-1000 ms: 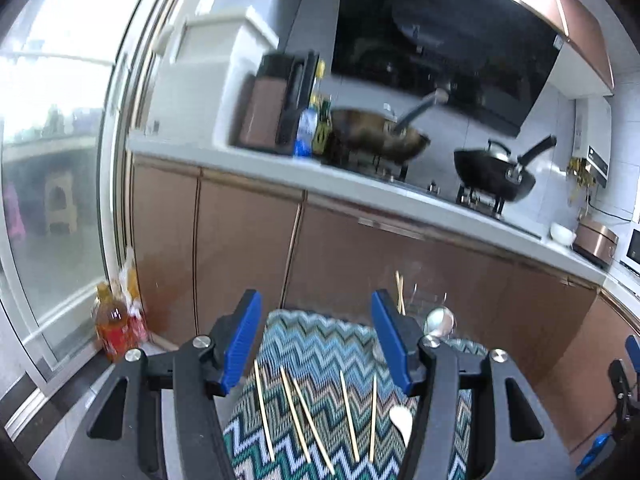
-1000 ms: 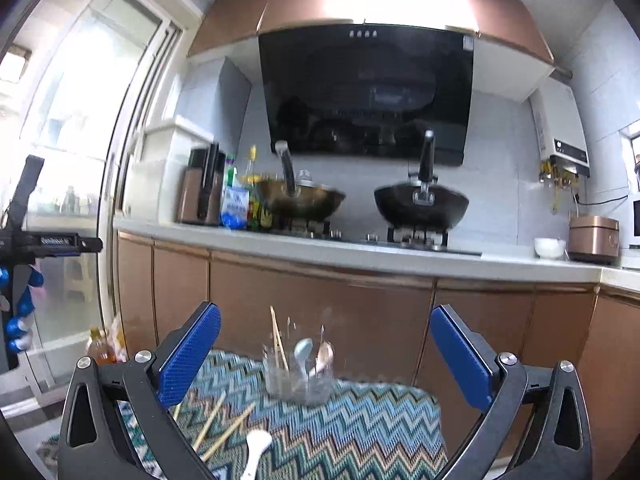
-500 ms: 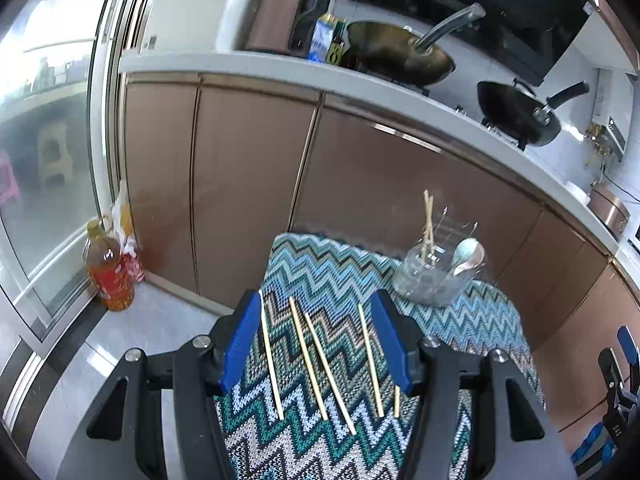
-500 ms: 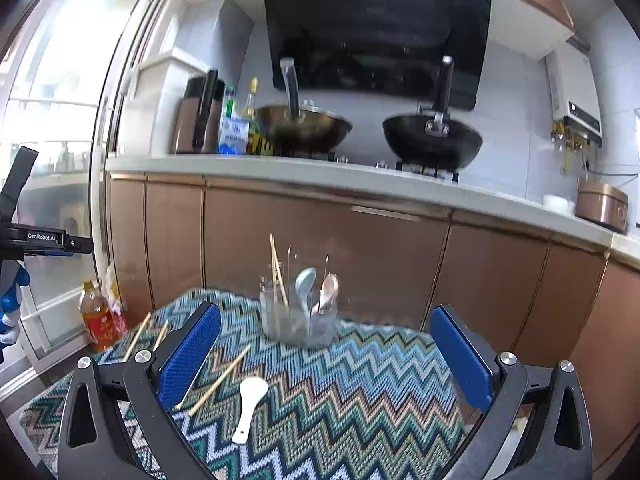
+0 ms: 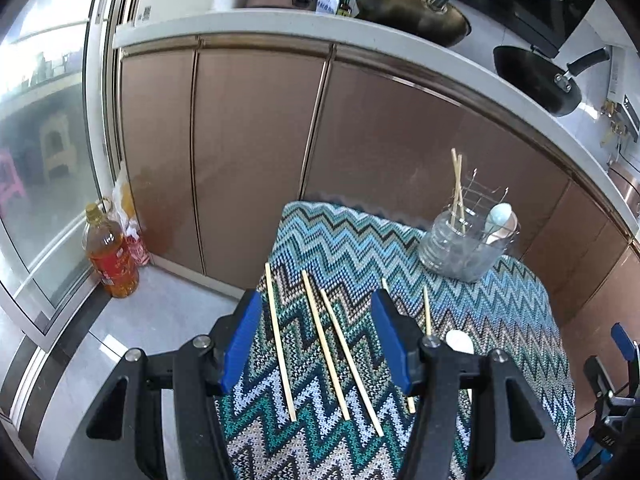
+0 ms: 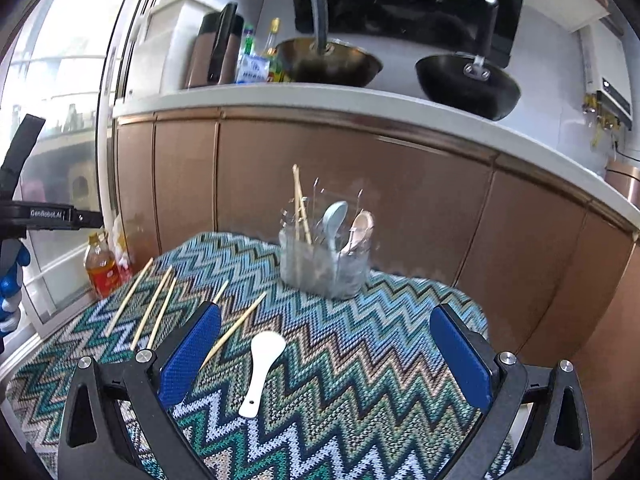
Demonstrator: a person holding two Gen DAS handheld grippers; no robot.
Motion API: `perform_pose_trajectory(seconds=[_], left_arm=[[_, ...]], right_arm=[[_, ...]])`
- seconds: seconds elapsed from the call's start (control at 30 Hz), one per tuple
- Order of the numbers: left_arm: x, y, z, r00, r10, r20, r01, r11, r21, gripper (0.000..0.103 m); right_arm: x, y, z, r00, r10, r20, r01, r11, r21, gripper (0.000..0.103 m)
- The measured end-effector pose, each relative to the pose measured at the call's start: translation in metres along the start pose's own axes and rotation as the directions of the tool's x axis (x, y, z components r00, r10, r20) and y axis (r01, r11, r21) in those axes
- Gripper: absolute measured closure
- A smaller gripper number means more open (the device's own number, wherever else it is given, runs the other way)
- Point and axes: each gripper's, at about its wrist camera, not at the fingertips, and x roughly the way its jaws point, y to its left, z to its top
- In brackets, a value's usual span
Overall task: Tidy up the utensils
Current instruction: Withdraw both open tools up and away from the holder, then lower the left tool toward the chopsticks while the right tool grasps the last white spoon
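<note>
Several wooden chopsticks (image 5: pixel 324 342) lie loose on a zigzag-patterned cloth (image 5: pixel 500 308). My left gripper (image 5: pixel 318 346) is open and empty, hovering above three of them. A white spoon (image 6: pixel 261 366) lies on the cloth between the blue pads of my right gripper (image 6: pixel 326 354), which is open and empty above it. The spoon's bowl also shows in the left wrist view (image 5: pixel 460 341). A clear glass holder (image 6: pixel 323 262) stands at the cloth's far side with two chopsticks and two spoons in it; it also shows in the left wrist view (image 5: pixel 464 246).
Brown cabinet doors (image 5: pixel 256 152) run behind the table under a white counter (image 6: pixel 360 102) with two woks. An oil bottle (image 5: pixel 110 256) stands on the floor at the left by a glass door. The table's left edge drops to the grey floor (image 5: pixel 160 312).
Both grippers have tilted downward and moved in over the table. The chopsticks, spoon and holder have not moved on the cloth. Both grippers stay open.
</note>
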Motion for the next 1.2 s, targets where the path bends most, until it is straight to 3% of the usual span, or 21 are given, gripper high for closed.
perform_pose_trajectory(seconds=[0.3, 0.53, 0.9, 1.2], left_arm=[[0.039, -0.002, -0.006, 0.997, 0.022, -0.070, -0.021, 1.000, 0.013, 0.049], [0.074, -0.008, -0.007, 0.990, 0.023, -0.140, -0.019, 0.999, 0.029, 0.049], [0.138, 0.000, 0.000, 0.941, -0.077, -0.328, 0.057, 0.996, -0.068, 0.067], [0.162, 0.005, 0.003, 0.917, -0.082, -0.390, 0.050, 0.995, -0.092, 0.074]], right_arm=[[0.041, 0.014, -0.015, 0.994, 0.037, -0.101, -0.040, 0.999, -0.028, 0.009], [0.077, 0.024, -0.025, 0.977, 0.034, -0.210, -0.048, 0.997, -0.062, 0.020], [0.133, 0.054, -0.033, 0.934, 0.014, -0.358, -0.089, 0.977, -0.193, 0.025], [0.175, 0.078, -0.044, 0.883, -0.037, -0.468, -0.116, 0.949, -0.292, 0.033]])
